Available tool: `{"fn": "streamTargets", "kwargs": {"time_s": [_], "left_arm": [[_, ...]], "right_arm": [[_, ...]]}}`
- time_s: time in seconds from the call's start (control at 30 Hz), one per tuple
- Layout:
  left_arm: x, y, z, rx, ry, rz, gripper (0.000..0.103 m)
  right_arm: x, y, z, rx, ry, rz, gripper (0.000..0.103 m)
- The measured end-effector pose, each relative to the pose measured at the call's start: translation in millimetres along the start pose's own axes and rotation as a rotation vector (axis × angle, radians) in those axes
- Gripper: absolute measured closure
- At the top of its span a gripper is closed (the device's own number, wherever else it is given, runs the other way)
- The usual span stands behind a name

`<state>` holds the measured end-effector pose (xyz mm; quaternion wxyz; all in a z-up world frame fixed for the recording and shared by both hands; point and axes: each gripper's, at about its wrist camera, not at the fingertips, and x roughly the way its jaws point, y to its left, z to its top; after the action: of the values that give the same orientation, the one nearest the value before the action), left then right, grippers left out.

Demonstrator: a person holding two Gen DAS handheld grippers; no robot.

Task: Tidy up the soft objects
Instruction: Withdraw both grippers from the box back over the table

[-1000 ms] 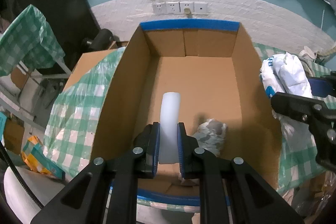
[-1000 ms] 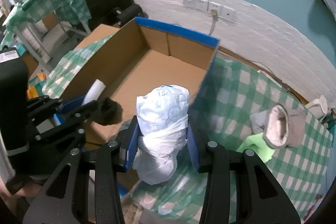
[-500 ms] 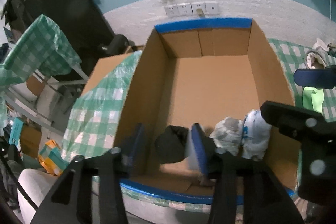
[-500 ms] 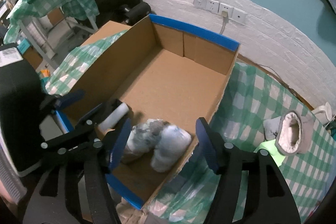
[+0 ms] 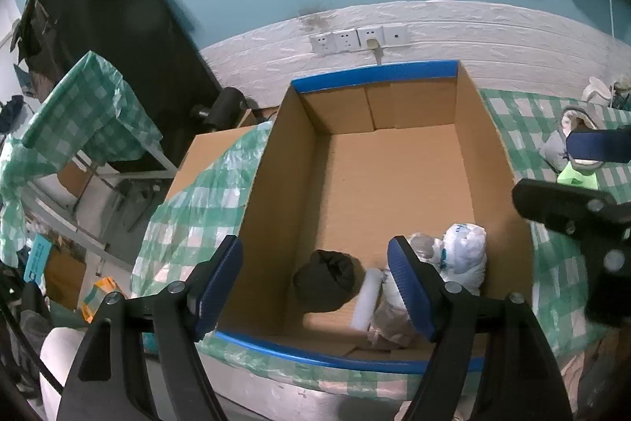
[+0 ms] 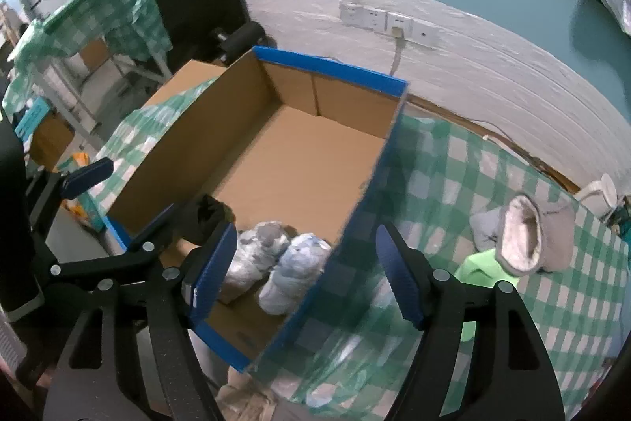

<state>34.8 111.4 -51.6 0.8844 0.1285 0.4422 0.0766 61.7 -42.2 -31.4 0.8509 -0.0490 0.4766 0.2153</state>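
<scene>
An open cardboard box [image 5: 374, 72] with blue-taped rims lies under both grippers. At its near end lie a black soft bundle [image 5: 327, 279], a white foam roll [image 5: 366, 302], a grey mottled bundle [image 5: 424, 247] and a white plastic-bag bundle [image 5: 465, 255]. My left gripper [image 5: 313, 251] hangs above the black bundle and the roll, its jaws opening and gripping nothing. My right gripper [image 6: 307, 239] hovers over the box's [image 6: 327, 68] right wall by the white bag bundle [image 6: 292, 271], jaws also opening and empty. The right gripper [image 5: 579, 176] also shows in the left wrist view.
A green checked cloth [image 6: 473, 176] covers the table right of the box. On it lie a grey fleece-lined slipper [image 6: 524, 235] and a bright green item [image 6: 481, 263]. Wall sockets [image 5: 355, 38] sit behind the box. Another checked-cloth table [image 5: 79, 105] stands far left.
The left gripper let go of the white foam roll and the right let go of the white bag bundle. Both things now lie in the box, and both jaws have spread wide.
</scene>
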Motion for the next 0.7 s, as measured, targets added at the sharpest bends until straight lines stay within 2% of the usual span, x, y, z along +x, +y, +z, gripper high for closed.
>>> {"fn": "streamTargets", "kwargs": {"time_s": [0.27,0.4,0.7], "left_arm": [[-12,-13,3,0.017,-0.013,-0.018,0.022],[-21,-27,6,0.044,-0.012,-0.048,0.017],[-40,-62,11,0.105,-0.024,-0.09,0.017]], "right_arm": [[-17,-34,-14,0.074,-0.021,-0.039,0.029],[-23,-60,-29,0.129,-0.02,-0.072,0.029],[-40,-122,-67,0.249,-0.018,-0.159,0.029]]}}
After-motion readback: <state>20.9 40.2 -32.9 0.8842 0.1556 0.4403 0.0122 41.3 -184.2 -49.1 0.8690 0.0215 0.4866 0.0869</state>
